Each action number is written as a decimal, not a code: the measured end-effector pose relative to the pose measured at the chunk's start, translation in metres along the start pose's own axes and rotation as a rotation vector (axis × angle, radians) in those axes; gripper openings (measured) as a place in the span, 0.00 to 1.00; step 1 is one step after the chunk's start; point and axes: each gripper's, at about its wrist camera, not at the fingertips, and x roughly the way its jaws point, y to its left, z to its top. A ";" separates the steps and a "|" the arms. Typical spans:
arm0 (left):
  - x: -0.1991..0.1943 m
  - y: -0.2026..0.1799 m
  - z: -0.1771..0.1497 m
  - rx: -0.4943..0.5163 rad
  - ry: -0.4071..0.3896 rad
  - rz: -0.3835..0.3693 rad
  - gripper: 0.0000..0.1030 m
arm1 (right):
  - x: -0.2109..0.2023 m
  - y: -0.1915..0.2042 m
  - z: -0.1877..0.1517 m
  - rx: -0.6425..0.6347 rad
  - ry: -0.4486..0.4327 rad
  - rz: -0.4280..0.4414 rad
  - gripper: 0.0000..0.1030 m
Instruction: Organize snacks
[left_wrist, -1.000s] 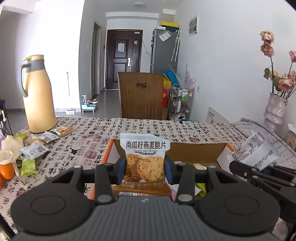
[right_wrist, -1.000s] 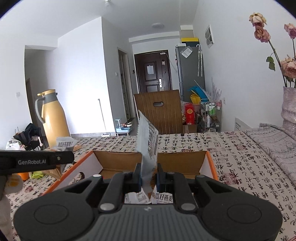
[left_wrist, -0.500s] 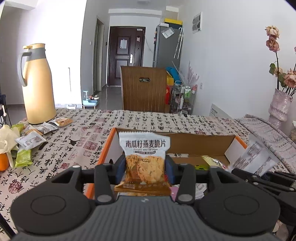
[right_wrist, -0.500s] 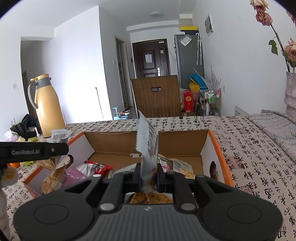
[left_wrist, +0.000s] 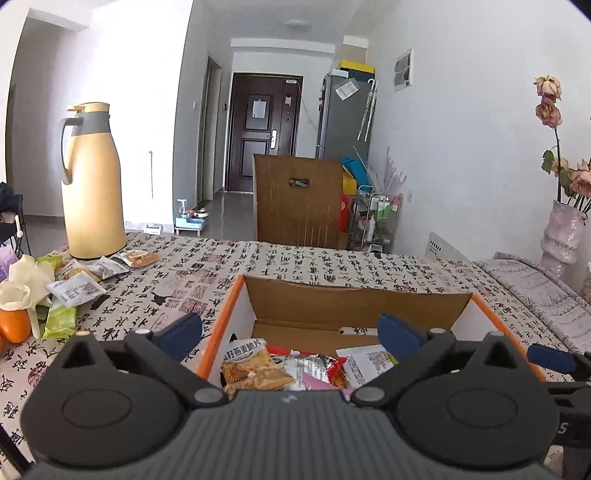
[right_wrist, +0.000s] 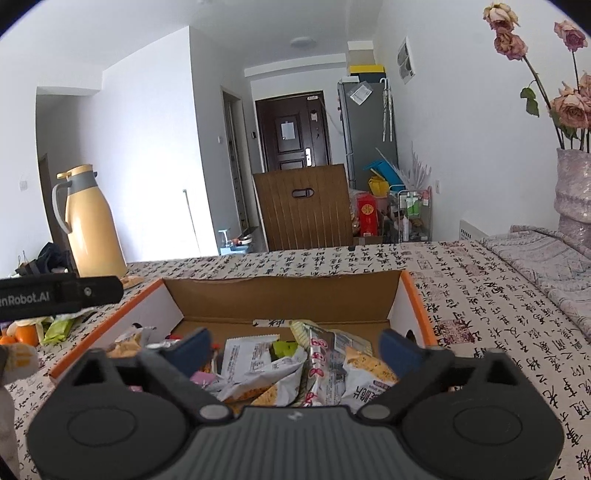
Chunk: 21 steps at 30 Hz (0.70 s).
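Both the left claw (left_wrist: 289, 329) and the right claw (right_wrist: 295, 341) are hanging wide apart over the box (left_wrist: 236, 295), many snacks (right_wrist: 258, 354) lying inside; several packets (left_wrist: 75, 291) are waiting by the jug (left_wrist: 92, 184).

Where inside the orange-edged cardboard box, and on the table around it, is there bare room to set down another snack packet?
Inside the orange-edged cardboard box, the bare brown floor strip along the far wall is free; the near half is piled with snack packets. On the calligraphy-print tablecloth, the stretch between box and yellow thermos jug is bare. Loose packets crowd the left edge.
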 end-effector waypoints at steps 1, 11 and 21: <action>0.001 0.000 0.000 -0.001 0.004 0.000 1.00 | 0.000 -0.001 0.000 0.003 0.001 -0.002 1.00; -0.002 0.000 0.001 -0.005 0.000 0.004 1.00 | 0.000 0.000 0.000 0.000 -0.002 -0.007 1.00; -0.030 -0.006 0.011 0.009 -0.044 0.010 1.00 | -0.032 0.004 0.014 -0.008 -0.057 -0.019 1.00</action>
